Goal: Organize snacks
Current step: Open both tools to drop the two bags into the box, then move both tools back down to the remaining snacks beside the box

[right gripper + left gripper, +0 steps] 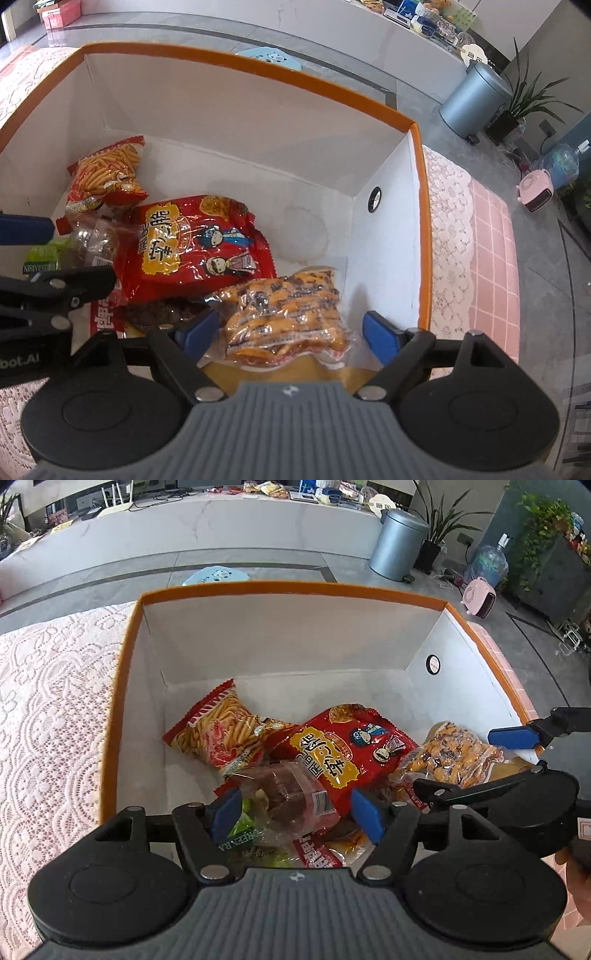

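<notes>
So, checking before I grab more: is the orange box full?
No. The orange box holds a few snack bags; bare floor and walls show.

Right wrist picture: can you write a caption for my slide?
Open right gripper over a clear pack of orange snacks inside the orange-rimmed box, beside a red snack bag.

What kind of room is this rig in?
Probably a home living or dining space: a lace tablecloth under the snack box, a pedal bin and potted plant on a tiled floor, and a long white counter with clutter.
</notes>
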Demonstrator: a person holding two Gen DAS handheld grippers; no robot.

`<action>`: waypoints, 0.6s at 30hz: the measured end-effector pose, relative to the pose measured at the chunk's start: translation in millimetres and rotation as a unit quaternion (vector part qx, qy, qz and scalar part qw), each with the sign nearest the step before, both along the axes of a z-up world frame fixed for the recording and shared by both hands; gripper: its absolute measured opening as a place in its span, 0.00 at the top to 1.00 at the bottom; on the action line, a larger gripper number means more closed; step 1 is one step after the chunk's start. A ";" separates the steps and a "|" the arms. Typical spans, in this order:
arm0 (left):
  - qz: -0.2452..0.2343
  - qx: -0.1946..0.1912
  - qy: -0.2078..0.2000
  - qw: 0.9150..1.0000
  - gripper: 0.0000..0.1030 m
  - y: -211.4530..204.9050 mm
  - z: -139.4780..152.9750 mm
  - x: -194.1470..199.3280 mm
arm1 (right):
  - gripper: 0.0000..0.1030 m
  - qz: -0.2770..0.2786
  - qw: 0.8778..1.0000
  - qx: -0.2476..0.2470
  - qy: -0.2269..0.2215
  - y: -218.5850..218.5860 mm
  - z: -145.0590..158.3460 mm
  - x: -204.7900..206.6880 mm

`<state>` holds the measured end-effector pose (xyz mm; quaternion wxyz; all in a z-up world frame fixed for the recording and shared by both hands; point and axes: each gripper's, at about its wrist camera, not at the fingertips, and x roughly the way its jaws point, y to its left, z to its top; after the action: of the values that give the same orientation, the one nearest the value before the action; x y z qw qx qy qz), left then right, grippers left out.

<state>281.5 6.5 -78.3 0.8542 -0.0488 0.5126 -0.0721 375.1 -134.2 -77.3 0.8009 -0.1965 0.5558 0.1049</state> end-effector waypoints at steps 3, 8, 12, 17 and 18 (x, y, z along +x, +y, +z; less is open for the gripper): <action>0.003 -0.007 -0.007 1.000 0.20 3.0 7.4 -5.1 | 0.16 0.001 1.000 -0.002 -0.005 1.6 5.0 -2.0; 0.002 -0.005 -0.031 0.999 0.17 4.4 23.8 -16.6 | 0.10 0.007 1.000 -0.004 -0.024 1.4 21.6 -8.5; 0.006 0.000 -0.049 0.999 0.17 7.0 34.8 -29.7 | 0.09 0.012 0.999 -0.007 -0.038 -0.8 35.0 -15.9; 0.014 -0.017 -0.080 0.997 0.17 13.7 53.9 -56.5 | 0.09 0.012 0.998 -0.004 -0.054 -2.0 51.1 -28.0; 0.016 -0.021 -0.086 0.996 0.17 15.0 58.4 -61.8 | 0.09 0.012 0.998 -0.003 -0.060 -2.0 55.0 -31.2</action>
<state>219.7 21.6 -19.9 0.8948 -0.0688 0.4351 -0.0727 343.9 -136.3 -22.4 0.8307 -0.2116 0.5049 0.1013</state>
